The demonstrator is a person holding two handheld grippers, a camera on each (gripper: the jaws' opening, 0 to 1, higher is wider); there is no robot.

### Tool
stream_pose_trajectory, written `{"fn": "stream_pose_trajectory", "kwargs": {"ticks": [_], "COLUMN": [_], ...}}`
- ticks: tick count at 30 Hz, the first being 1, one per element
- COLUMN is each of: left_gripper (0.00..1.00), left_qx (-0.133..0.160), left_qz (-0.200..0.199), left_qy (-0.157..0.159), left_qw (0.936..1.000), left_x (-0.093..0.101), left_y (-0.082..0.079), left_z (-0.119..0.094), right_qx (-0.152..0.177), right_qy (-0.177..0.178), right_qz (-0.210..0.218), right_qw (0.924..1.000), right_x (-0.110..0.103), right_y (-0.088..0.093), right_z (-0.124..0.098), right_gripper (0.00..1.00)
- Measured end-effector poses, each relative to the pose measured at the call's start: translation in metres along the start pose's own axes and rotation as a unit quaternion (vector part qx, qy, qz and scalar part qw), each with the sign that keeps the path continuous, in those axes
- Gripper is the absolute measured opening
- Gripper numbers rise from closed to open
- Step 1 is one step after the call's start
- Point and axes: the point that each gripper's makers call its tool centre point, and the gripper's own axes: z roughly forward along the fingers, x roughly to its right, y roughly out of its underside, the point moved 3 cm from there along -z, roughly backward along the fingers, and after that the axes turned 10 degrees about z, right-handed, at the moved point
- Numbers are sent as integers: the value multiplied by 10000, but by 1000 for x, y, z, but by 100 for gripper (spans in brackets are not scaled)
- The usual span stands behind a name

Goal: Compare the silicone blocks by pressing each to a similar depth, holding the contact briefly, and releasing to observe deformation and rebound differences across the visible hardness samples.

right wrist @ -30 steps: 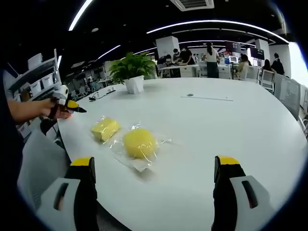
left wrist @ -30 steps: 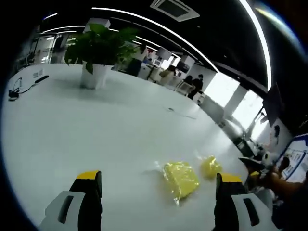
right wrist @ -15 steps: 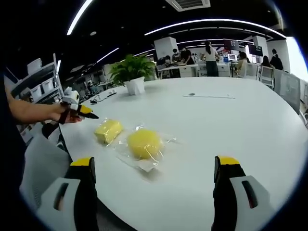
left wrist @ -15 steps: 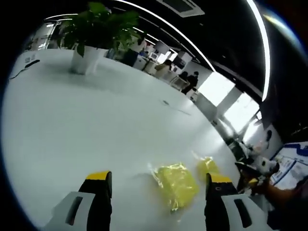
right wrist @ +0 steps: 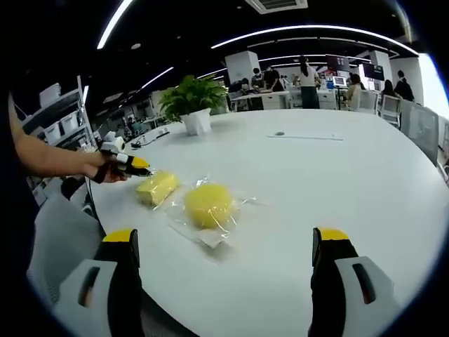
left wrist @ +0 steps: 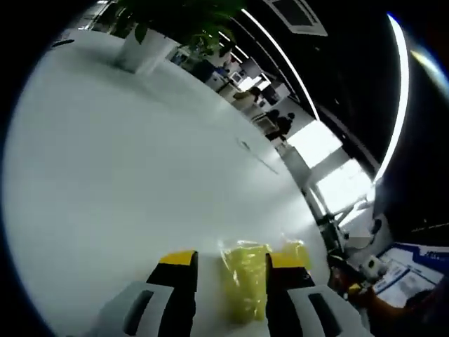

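Note:
Two yellow silicone blocks in clear wrap lie on the white table. The squarish block sits between the jaws of my left gripper. These jaws are drawn in close: the right one is at the block's side and a sliver of table shows by the left one. The rounder block lies just beyond it. In the right gripper view a hand holds the left gripper at the squarish block's edge. My right gripper stands open above the table, short of the round block.
A potted plant stands far back on the table. A thin cable lies towards the far side. The table's near edge curves past a grey chair. People and desks are far behind.
My left gripper has advanced onto the squarish block and its jaws have narrowed around it. The right gripper has stayed put and open.

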Motion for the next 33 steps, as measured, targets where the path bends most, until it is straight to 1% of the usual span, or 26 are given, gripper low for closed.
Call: {"fn": "stream_pose_trajectory", "kwargs": {"ticks": [3, 5, 7, 9, 12, 13, 14, 15, 17, 18, 19, 20, 21, 22, 23, 25, 26, 29, 31, 33], "left_gripper": [34, 27, 26, 25, 19, 16, 12, 10, 8, 8, 7, 3, 2, 2, 1, 1, 1, 2, 2, 0], "left_qx": [-26, -56, -61, -52, -18, -8, -42, -14, 57, 106, 96, 101, 105, 79, 100, 77, 55, 49, 41, 28], "left_qz": [-41, -64, -123, -129, -43, -68, -193, -333, -216, -18, -120, -174, -381, -426, -373, -482, -605, -526, -356, -363], "left_qy": [3, 18, 168, 153, 105, 137, 263, 388, 405, 276, 204, 254, 225, 195, 243, 274, 296, 306, 296, 303], "left_qw": [10000, 10000, 9998, 9998, 9999, 9999, 9995, 9987, 9989, 9996, 9997, 9995, 9990, 9989, 9990, 9984, 9977, 9981, 9989, 9989], "left_x": [-1, -2, 2, 2, 0, 0, 3, 6, 6, 2, 2, 3, 3, 2, 2, 1, 3, 4, 4, 6], "left_y": [1, 3, 5, 6, 6, 7, 8, 8, 8, 7, 8, 8, 9, 10, 9, 10, 11, 12, 12, 12], "left_z": [5, 8, 11, 12, 13, 15, 16, 16, 17, 18, 19, 18, 18, 19, 19, 20, 19, 18, 17, 16], "right_qx": [32, 81, 111, 83, 45, 64, 69, 66, 59, 55, 53, 56, 60, 63, 55, 48, 48, 63, 57, 55], "right_qy": [-6, -30, -46, -12, 18, 12, 14, 18, 18, 18, 24, 32, 34, 36, 38, 36, 39, 48, 47, 46], "right_qz": [25, 63, 123, 90, 74, 110, 131, 126, 120, 122, 119, 125, 136, 139, 128, 110, 107, 117, 109, 104], "right_qw": [10000, 9999, 9999, 9999, 10000, 9999, 9999, 9999, 9999, 9999, 9999, 9999, 9999, 9999, 9999, 9999, 9999, 9999, 9999, 9999], "right_x": [0, 0, 0, 2, 2, 2, 2, 1, 1, 1, 1, 2, 2, 2, 2, 2, 2, 2, 1, 1], "right_y": [-2, -4, -5, -3, -1, -1, 0, 1, 1, 1, 2, 2, 2, 2, 2, 2, 2, 2, 2, 2], "right_z": [1, 1, 2, 2, 2, 2, 2, 2, 2, 2, 2, 2, 1, 1, 1, 1, 1, 0, 0, -1], "right_gripper": [96, 96, 96, 96, 96, 96, 96, 96, 96, 96, 96, 96, 96, 96, 96, 96, 96, 96, 96, 96]}}
